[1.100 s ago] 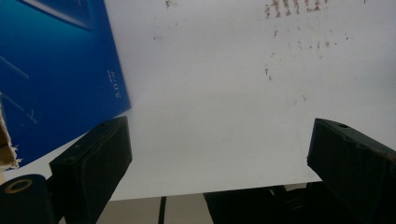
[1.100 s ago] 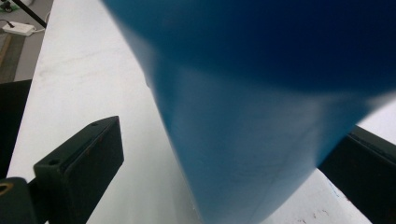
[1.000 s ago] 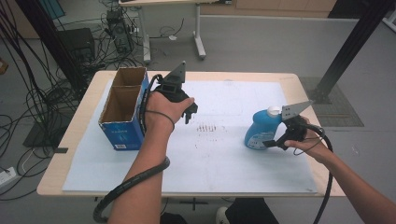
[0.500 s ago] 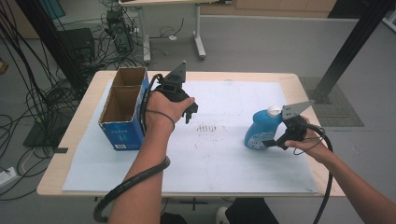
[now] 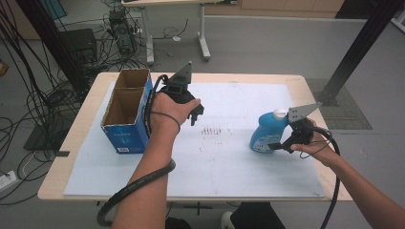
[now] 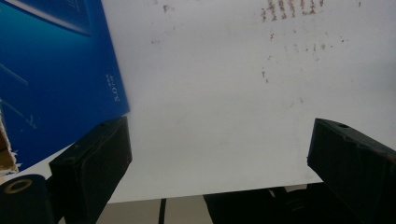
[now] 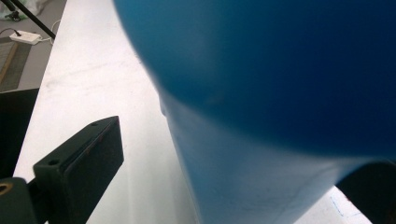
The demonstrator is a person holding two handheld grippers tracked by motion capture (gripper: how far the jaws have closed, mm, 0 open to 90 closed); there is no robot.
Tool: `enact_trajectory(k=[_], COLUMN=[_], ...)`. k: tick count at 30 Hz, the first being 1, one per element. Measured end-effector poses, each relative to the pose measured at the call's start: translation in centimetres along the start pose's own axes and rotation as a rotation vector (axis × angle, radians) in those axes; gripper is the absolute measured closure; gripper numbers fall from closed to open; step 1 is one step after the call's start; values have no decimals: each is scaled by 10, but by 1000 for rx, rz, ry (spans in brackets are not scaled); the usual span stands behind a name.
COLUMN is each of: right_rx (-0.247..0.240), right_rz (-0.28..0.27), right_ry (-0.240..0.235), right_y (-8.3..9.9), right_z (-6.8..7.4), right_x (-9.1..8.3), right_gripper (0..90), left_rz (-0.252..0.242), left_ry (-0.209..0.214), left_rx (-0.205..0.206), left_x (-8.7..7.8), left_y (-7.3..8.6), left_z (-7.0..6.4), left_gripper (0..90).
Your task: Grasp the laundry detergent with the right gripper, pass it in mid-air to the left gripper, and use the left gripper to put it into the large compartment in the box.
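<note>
so far little is looking finished. the blue bottle [image 5: 265, 134] is standing upright on the white sheet [image 5: 229, 157] covering the tabletop [image 5: 76, 138], toward the right side, with its white cap [image 5: 279, 113] on top. the right gripper [image 5: 282, 144] is sitting just beside the bottle's right flank, low on its body. in the right gripper view the bottle's blue wall [image 7: 280, 93] is looming between the fingers, with one finger [image 7: 84, 163] standing clear of it on the left and a gap of white sheet showing between them; the other finger is barely peeking in at the bottom right corner, so the fingers are spread around the bottle and not yet pinching it, as far as i can judge.

the left gripper [image 5: 193, 112] is hovering over the sheet just to the right of the open cardboard box [image 5: 126, 112], which is standing at the left of the tabletop with nothing visible inside. in the left gripper view its fingers [image 6: 93, 163] are spread wide and holding nothing, with the box's blue side [image 6: 56, 74] at the upper left.

judging from this, the work is at its beginning: the grasp on the bottle is being set up but not closed. what is left is probably closing on the bottle, lifting it, carrying it across the stained middle of the sheet and lowering it into the box.
</note>
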State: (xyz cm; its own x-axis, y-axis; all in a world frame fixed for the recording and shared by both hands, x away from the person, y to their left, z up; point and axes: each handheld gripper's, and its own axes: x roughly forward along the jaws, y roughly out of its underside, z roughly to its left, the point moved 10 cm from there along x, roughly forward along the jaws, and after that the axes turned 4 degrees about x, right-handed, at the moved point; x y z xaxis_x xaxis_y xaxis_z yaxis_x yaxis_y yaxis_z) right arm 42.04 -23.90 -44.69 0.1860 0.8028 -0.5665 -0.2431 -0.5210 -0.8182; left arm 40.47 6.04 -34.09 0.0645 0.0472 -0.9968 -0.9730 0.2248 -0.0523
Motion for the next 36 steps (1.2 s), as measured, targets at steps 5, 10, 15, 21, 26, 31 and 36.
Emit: enact_trajectory(k=[5, 10, 15, 21, 26, 31, 36], right_rx=[-1, -4, -4, -5, -5, -6, -6], right_rz=[-4, -8, -11, -11, -8, -10, -12], right_ry=[1, 0, -2, -1, -1, 2, 5], right_y=[-1, -2, -3, -3, -3, -3, -3], right_z=[0, 1, 1, 2, 2, 2, 1], right_x=[-1, 0, 0, 1, 1, 1, 0], right_gripper=[19, 18, 19, 18, 18, 19, 21], left_rz=[1, 1, -2, -3, -7, -8, -7], left_ry=[1, 1, 2, 3, 3, 4, 4], left_rx=[2, 4, 2, 1, 0, 5, 5], left_x=[0, 0, -1, -1, -2, -3, -3], left_y=[0, 0, 0, 1, 1, 1, 1], left_z=[0, 0, 0, 1, 0, 0, 0], left_gripper=[68, 68, 68, 68, 68, 68, 68])
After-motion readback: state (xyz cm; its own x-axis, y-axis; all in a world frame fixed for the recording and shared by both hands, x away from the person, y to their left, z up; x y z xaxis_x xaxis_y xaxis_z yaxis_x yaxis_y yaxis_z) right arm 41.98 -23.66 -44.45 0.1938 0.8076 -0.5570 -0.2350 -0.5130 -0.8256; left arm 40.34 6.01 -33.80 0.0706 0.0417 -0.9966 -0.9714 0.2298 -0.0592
